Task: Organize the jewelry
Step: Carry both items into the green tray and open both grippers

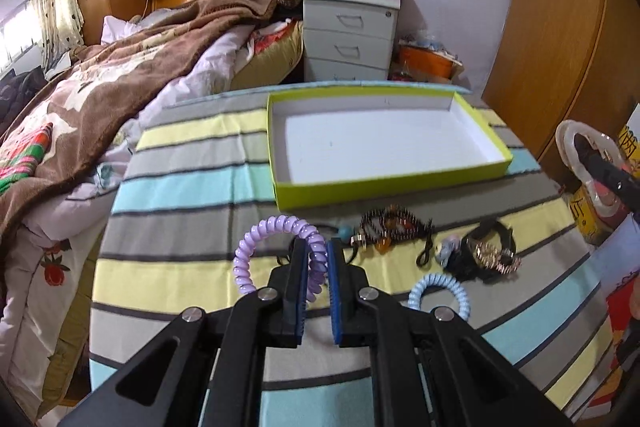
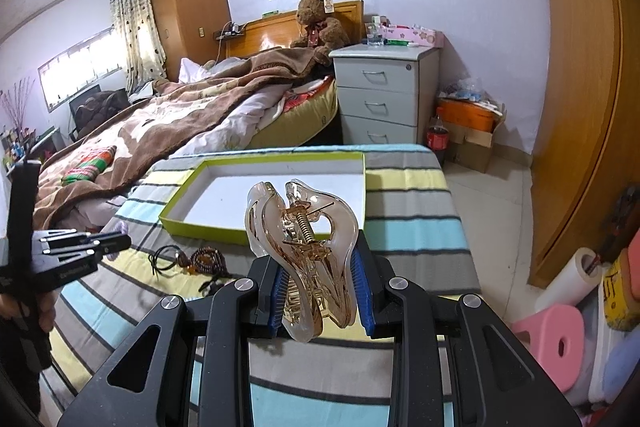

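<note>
My left gripper is shut on a lilac spiral hair tie, held just above the striped cloth. In front of it stands a shallow lime-green box whose white inside holds nothing. My right gripper is shut on a clear amber claw hair clip, held upright before the same box. In the left wrist view the clip shows at the right edge. In the right wrist view the left gripper shows at the left edge.
On the cloth lie a dark bead bracelet, a black strap with a gold piece and a pale blue spiral tie. A bed lies to the left, a grey drawer unit behind, a wooden wardrobe to the right.
</note>
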### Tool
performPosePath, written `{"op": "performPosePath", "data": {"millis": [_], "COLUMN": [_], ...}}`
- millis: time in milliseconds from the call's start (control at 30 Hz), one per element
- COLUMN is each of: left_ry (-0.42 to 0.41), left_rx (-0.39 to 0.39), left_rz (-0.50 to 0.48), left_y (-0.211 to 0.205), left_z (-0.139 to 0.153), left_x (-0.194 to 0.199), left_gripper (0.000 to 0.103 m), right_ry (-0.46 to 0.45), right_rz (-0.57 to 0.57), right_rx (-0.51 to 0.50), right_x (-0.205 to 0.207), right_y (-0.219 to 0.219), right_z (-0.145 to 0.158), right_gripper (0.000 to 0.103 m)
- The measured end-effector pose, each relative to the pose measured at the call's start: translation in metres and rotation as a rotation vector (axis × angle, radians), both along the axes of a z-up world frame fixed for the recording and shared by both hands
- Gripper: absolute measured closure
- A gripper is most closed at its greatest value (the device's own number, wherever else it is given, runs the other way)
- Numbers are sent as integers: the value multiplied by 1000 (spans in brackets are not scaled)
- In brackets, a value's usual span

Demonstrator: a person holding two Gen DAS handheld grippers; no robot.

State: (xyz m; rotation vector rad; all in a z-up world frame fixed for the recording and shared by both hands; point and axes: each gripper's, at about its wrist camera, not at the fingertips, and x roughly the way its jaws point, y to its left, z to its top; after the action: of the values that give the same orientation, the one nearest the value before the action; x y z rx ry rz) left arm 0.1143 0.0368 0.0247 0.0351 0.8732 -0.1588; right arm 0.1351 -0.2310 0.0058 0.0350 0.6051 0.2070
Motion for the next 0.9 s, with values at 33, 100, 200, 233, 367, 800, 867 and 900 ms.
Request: {"op": "performPosePath", "data": {"millis": [33,100,200,233,367,800,867,900], "left_ry": [-4,-17,-33,-32,-35,8,22,28], "left_rx": [-4,-5,-17,-25,-42,-93,-92,-88], "left_rz": [-3,-5,-11,-13,-21,-29,-30,-31], "left_y": [1,1,2,3,2,-14,-18,-21], "left_z": [4,11,21,22,28,11,5,1], "left_x": [3,9,21,25,45,117,126,132], "left_gripper": [93,93,93,93,93,93,93,93], "right_ry": [-2,-6,-5,-2,6,112,132,138], "right_rz": [-2,-2,-9,-10,-18,-61,-68,-69], "right_rx": [-5,-13,-24,-32,-54,-68,-72,-72], "right_x": [2,9,21,27,52,135,146,150], "right_y": [2,3,5,6,11,13,13,12], "right_z": [2,7,11,12,13,-19,-27,-29], "right_gripper": [73,73,73,73,73,73,73,73]}}
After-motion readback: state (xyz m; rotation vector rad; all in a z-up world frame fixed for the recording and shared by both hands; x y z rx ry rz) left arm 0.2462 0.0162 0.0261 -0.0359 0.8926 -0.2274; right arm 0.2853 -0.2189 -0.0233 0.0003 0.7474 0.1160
